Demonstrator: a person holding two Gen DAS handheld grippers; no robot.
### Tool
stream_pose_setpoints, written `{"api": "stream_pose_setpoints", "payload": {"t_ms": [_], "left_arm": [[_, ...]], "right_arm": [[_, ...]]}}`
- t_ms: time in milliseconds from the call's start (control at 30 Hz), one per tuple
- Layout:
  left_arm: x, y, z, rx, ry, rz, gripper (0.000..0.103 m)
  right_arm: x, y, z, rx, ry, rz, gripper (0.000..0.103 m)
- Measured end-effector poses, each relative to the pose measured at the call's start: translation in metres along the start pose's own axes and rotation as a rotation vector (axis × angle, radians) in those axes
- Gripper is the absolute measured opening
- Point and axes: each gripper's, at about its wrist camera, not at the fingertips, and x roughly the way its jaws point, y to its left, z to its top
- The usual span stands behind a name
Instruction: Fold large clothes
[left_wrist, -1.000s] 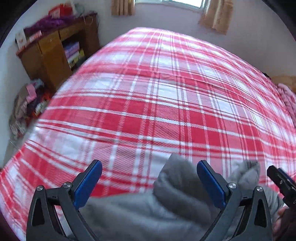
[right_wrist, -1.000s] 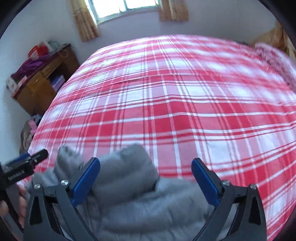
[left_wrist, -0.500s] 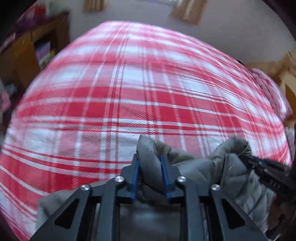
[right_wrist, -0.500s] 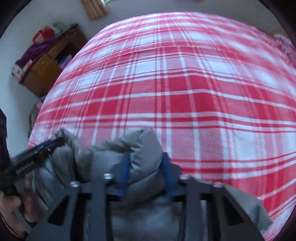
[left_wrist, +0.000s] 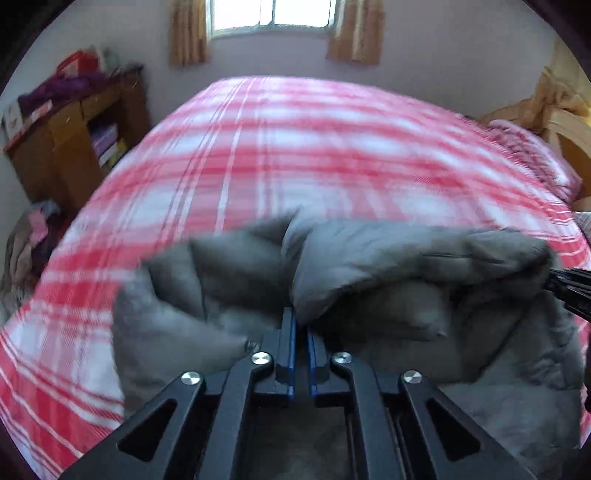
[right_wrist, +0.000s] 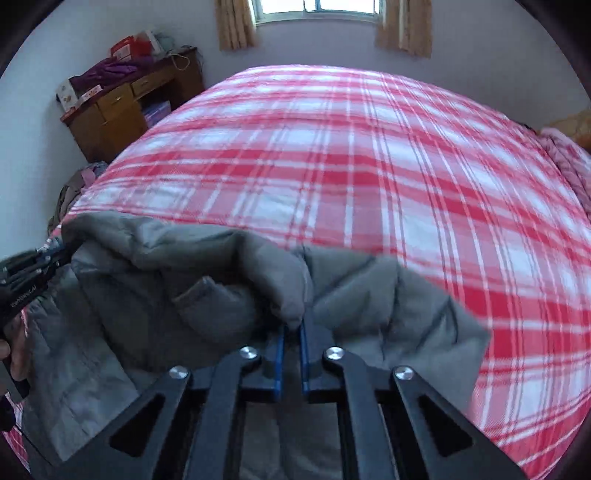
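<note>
A grey padded jacket (left_wrist: 388, 266) hangs bunched over the near edge of a bed with a red and white plaid cover (left_wrist: 295, 147). My left gripper (left_wrist: 301, 325) is shut on a fold of the jacket's edge. My right gripper (right_wrist: 291, 332) is shut on another fold of the same jacket (right_wrist: 207, 280), further right along its edge. The stretch of cloth between the two grippers is lifted off the bed. Each gripper shows at the edge of the other's view: the right one (left_wrist: 570, 286) and the left one (right_wrist: 33, 266).
A wooden desk with clutter (right_wrist: 122, 99) stands at the far left by the wall. A pile of clothes (left_wrist: 26, 243) lies on the floor left of the bed. A pink quilt (left_wrist: 532, 155) lies at the bed's right end. A window (right_wrist: 317, 5) is behind.
Both grippers were open over the jacket, then closed on folds of it. They have since lifted the jacket's edge up and the views have tilted up toward the window.
</note>
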Motion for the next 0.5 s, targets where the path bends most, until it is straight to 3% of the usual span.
{"api": "stream_pose_setpoints", "payload": {"t_ms": [167, 300, 333, 433, 467, 500], "left_arm": [[-0.002, -0.003, -0.003, -0.003, -0.003, -0.014, 0.002], [-0.027, -0.012, -0.004, 0.069, -0.02, 0.07, 0.003], [-0.036, -0.013, -0.005, 0.08, -0.037, 0.091, 0.003], [-0.07, -0.011, 0.001, 0.102, -0.131, 0.143, 0.003], [-0.078, -0.008, 0.006, 0.092, -0.152, 0.152, 0.004], [-0.084, -0.005, 0.014, 0.073, -0.173, 0.149, 0.012]], "right_arm": [[0.018, -0.008, -0.021, 0.006, 0.014, -0.041, 0.007], [0.009, -0.01, -0.02, -0.028, 0.009, -0.056, 0.008], [0.005, -0.014, -0.019, -0.029, -0.003, -0.063, 0.012], [-0.01, -0.021, -0.021, -0.034, -0.021, -0.073, 0.046], [-0.015, -0.024, -0.022, -0.04, -0.028, -0.087, 0.048], [-0.021, -0.026, -0.025, -0.046, -0.032, -0.102, 0.048]]}}
